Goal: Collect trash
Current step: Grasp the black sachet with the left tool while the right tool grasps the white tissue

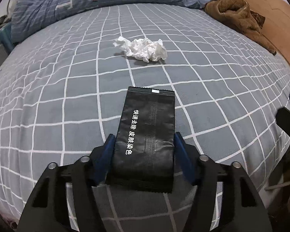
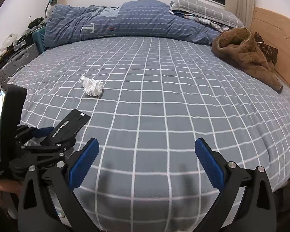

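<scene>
My left gripper (image 1: pixel 144 138) is shut on a black wrapper (image 1: pixel 147 133) with white Chinese print, held between the blue pads just above the bed. The wrapper (image 2: pixel 69 125) and the left gripper (image 2: pixel 48 135) also show at the left of the right wrist view. A crumpled white tissue (image 1: pixel 143 49) lies on the grey checked bedsheet (image 1: pixel 67 96) beyond the wrapper; it also shows in the right wrist view (image 2: pixel 92 87). My right gripper (image 2: pixel 145 148) is open and empty above the bed's near edge.
A blue folded duvet (image 2: pixel 125 19) and a checked pillow (image 2: pixel 203 9) lie at the far side. A brown fleece garment (image 2: pixel 245 54) lies by the wooden headboard (image 2: pixel 276 38) on the right. A suitcase (image 2: pixel 15 61) and clutter stand at the left.
</scene>
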`<action>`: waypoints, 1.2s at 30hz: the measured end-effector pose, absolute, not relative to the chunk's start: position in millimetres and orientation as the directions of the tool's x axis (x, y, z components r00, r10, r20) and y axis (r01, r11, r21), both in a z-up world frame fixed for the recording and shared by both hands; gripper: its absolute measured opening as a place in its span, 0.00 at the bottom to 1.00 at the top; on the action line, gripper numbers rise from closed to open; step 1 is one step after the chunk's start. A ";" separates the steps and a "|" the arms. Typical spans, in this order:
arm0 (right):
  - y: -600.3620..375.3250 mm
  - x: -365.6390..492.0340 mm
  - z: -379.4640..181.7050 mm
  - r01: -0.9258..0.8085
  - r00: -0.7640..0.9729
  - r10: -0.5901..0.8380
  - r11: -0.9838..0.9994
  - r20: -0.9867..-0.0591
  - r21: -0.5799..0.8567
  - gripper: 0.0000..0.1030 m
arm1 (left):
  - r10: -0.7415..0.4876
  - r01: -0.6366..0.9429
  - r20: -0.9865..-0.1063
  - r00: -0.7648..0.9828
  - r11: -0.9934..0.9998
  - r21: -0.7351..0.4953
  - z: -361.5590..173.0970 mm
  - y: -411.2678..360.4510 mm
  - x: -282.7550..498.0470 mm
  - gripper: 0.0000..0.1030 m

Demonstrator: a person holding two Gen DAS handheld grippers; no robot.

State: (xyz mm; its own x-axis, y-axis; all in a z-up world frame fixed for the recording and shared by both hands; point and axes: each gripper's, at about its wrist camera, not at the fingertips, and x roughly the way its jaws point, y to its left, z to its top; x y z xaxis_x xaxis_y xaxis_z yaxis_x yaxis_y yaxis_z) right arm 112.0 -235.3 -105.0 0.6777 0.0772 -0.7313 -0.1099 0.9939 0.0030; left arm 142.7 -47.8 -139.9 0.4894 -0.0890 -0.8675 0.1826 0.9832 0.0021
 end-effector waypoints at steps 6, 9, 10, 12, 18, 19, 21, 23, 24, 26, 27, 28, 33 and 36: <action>-212.6 139.0 -105.9 -0.129 0.672 0.099 0.992 -0.734 0.016 0.93 | -0.101 0.142 -0.856 0.507 0.989 -0.032 -127.3 -25.3 152.4 0.43; -196.8 152.3 -107.5 -0.145 0.669 0.115 0.989 -0.734 0.023 0.93 | -0.069 0.102 -0.838 0.542 0.995 -0.016 -117.3 -5.1 155.7 0.43; -190.9 156.5 -108.0 -0.151 0.669 0.119 0.988 -0.734 0.022 0.93 | -0.058 0.084 -0.830 0.554 0.996 -0.013 -113.7 3.6 157.1 0.43; -177.0 165.9 -109.3 -0.166 0.670 0.127 0.986 -0.731 0.020 0.93 | -0.032 0.048 -0.818 0.575 0.999 -0.006 -107.6 19.8 159.3 0.43; -147.0 202.6 -119.4 -0.194 0.653 0.165 0.980 -0.739 0.047 0.93 | 0.022 -0.043 -0.795 0.606 0.999 -0.005 -96.4 60.0 166.1 0.43; -144.3 208.3 -120.9 -0.195 0.649 0.168 0.979 -0.742 0.052 0.93 | 0.031 -0.054 -0.793 0.608 0.999 -0.002 -96.8 64.1 165.5 0.43; -137.4 220.9 -124.9 -0.194 0.644 0.172 0.979 -0.745 0.058 0.93 | 0.041 -0.060 -0.793 0.608 0.998 0.006 -95.7 70.1 166.2 0.43; -131.6 231.3 -128.2 -0.197 0.640 0.180 0.978 -0.747 0.066 0.92 | 0.046 -0.067 -0.793 0.607 0.998 0.007 -95.7 75.2 166.5 0.43; -127.6 236.7 -129.9 -0.201 0.639 0.181 0.977 -0.748 0.066 0.91 | 0.048 -0.070 -0.793 0.607 0.998 0.007 -95.5 77.2 167.0 0.43; -120.0 246.4 -133.0 -0.209 0.633 0.182 0.976 -0.752 0.060 0.87 | 0.052 -0.075 -0.794 0.605 0.997 0.008 -95.7 81.7 166.1 0.43; -117.8 249.9 -134.2 -0.212 0.631 0.184 0.975 -0.753 0.061 0.86 | 0.054 -0.078 -0.795 0.604 0.997 0.009 -96.2 83.4 167.1 0.43; -115.5 252.8 -135.3 -0.215 0.630 0.185 0.975 -0.755 0.060 0.84 | 0.054 -0.080 -0.796 0.603 0.997 0.007 -96.6 84.0 168.6 0.43; -106.5 265.7 -145.5 -0.243 0.601 0.191 0.969 -0.777 0.050 0.68 | 0.048 -0.080 -0.797 0.602 0.997 0.000 -97.8 84.8 177.0 0.43; -104.1 268.0 -150.4 -0.260 0.581 0.203 0.964 -0.788 0.057 0.52 | 0.052 -0.083 -0.797 0.601 0.997 0.003 -98.4 85.5 179.7 0.43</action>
State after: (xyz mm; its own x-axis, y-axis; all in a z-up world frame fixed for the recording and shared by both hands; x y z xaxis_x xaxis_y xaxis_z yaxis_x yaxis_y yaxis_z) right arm 268.0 -104.1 -150.4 0.5809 0.2031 -0.7882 -0.2602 0.9639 0.0566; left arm 179.7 85.5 -98.4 0.6012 0.0522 -0.7974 -0.0832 0.9965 0.0025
